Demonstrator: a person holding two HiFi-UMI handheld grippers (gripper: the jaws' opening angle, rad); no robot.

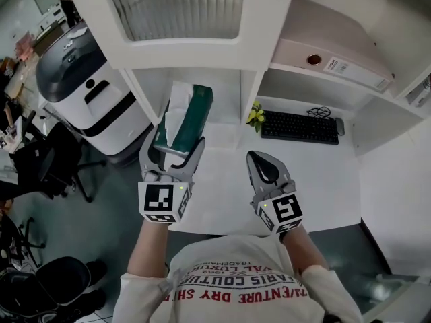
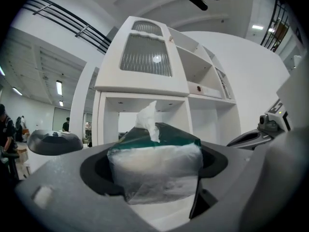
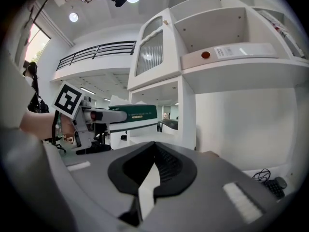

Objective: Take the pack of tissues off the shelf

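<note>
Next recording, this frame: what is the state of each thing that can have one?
pack of tissues: gripped at one end, one tissue sticking out of its opening.
left gripper: shut on the pack of tissues.
right gripper: shut, nothing between its jaws.
cabinet door: closed.
binder: lying flat on an upper shelf.
keyboard: lying on the desk, untouched.

Clearances at the shelf front

Desk top (image 1: 222, 187) lies bare around the right gripper (image 1: 258, 159). The pack of tissues (image 1: 185, 113), clamped in the left gripper (image 1: 176, 147), fronts the left bay. Divider post (image 1: 249, 99) splits the bays. Keyboard (image 1: 300, 127) and yellow plant (image 1: 255, 116) occupy the right bay; a binder (image 1: 337, 52) fills the shelf above. Grey-white machine (image 1: 81, 86) crowds the left flank.
</note>
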